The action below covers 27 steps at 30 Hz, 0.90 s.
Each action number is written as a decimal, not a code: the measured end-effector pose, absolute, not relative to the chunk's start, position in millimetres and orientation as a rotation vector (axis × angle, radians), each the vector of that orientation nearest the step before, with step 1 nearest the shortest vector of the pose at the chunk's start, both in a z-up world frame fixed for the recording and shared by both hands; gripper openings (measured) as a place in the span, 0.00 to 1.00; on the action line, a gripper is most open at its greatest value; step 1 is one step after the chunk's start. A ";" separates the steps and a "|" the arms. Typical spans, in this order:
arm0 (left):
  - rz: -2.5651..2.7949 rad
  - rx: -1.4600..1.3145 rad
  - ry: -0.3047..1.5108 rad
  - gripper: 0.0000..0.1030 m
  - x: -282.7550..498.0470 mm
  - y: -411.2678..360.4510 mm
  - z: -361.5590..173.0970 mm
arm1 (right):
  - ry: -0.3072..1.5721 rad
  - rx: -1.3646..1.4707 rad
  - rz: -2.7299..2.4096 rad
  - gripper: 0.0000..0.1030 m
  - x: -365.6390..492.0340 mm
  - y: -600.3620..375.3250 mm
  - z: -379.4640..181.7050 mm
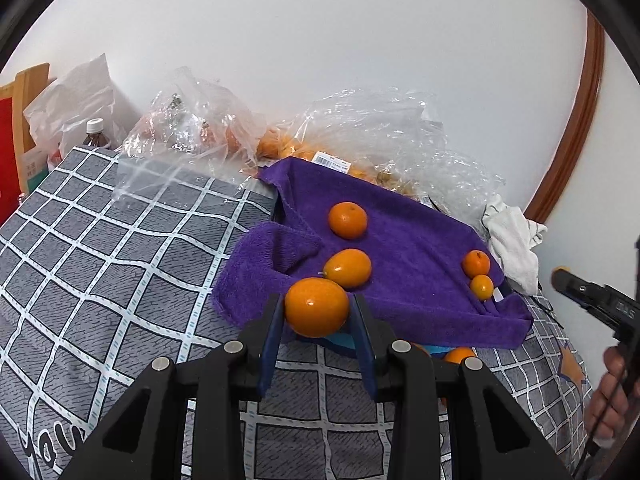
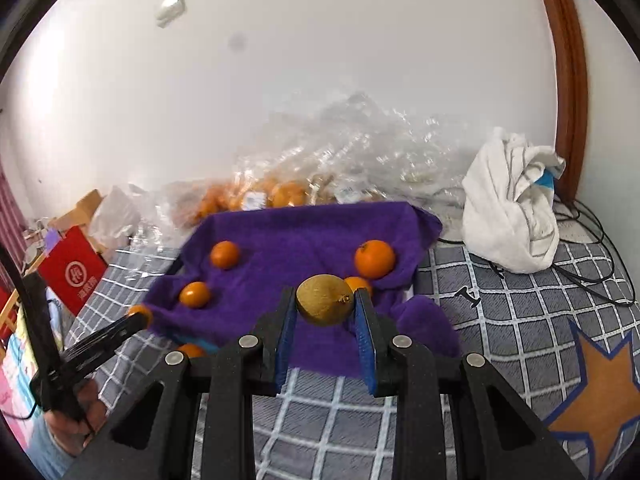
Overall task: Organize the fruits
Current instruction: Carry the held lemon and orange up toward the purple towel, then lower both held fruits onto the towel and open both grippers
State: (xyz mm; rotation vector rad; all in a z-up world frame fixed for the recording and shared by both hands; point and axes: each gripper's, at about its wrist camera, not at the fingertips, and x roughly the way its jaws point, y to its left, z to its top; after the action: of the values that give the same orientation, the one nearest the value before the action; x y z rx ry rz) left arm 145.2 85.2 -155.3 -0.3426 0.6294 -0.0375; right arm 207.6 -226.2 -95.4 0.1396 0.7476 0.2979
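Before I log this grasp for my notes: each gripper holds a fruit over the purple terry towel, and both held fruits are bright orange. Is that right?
Not quite. The left gripper holds a glossy orange citrus fruit, but in the right wrist view the right gripper holds a dull brownish-yellow round fruit. Both are over the purple terry towel.

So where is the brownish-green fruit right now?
In the right wrist view, the brownish-green fruit sits clamped in the right gripper, over the purple towel's near edge.
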 end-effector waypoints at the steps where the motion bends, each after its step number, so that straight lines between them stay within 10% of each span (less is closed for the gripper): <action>1: -0.035 -0.348 0.631 0.31 145.8 86.4 -155.9 | 0.765 0.168 0.298 0.28 216.6 -230.8 -99.6; 27: -0.048 -0.369 0.647 0.31 152.0 89.5 -159.8 | 0.870 0.171 0.259 0.30 245.4 -228.8 -166.2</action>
State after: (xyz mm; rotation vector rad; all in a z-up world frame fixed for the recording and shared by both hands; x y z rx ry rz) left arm 152.0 89.5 -159.8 -0.3693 0.6467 -0.0479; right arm 245.4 -228.8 -166.2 0.1705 0.8695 0.2588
